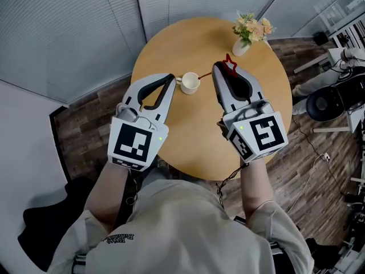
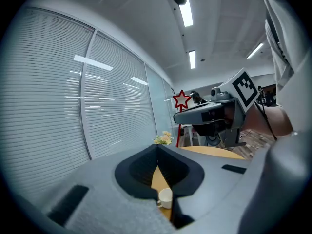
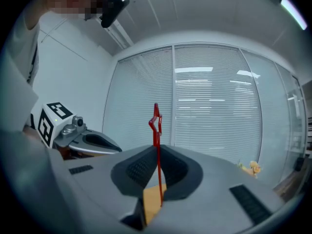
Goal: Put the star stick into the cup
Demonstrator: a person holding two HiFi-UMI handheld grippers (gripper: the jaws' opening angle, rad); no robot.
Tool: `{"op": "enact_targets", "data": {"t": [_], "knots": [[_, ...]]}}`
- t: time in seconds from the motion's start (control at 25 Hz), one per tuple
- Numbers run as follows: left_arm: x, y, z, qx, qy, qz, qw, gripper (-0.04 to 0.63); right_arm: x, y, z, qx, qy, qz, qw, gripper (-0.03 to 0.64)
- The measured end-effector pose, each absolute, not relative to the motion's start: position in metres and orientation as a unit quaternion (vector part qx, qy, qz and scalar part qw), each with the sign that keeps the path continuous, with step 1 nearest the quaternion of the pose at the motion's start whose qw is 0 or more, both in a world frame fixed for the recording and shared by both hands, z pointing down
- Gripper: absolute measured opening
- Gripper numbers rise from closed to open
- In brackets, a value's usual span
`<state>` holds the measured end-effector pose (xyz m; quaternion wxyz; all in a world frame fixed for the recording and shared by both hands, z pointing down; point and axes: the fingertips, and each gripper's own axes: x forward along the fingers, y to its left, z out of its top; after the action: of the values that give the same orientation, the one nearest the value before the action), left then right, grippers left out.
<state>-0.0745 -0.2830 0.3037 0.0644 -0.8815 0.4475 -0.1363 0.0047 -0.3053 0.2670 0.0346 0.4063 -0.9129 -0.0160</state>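
The star stick [image 3: 156,145] is pinched upright between the jaws of your right hand-held gripper [image 1: 220,68]. Its star is up in the air and its lower end is near the cup [image 1: 190,83], not in it. As I judge it, the pickup is done and lowering the stick into the cup is left. Your left hand-held gripper [image 1: 170,79] is pressed together on nothing, just beside the cup. The counter [image 1: 188,136] carries one cup and one vase of flowers [image 1: 250,32]. There is one stick.
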Motion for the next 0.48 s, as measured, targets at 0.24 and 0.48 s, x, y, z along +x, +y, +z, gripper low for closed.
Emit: {"op": "enact_targets", "data": {"t": [0.24,0.48], "knots": [[-0.078,-0.319,0.325,-0.879,0.448,-0.152,0.052,0.021,-0.016,-0.343,0.292,0.391,-0.919,0.001,0.043,0.035],[-0.082,-0.348,0.353,-0.883,0.443,-0.154,0.013,0.021,-0.023,-0.384,0.352,0.393,-0.915,0.065,0.063,0.035]]}}
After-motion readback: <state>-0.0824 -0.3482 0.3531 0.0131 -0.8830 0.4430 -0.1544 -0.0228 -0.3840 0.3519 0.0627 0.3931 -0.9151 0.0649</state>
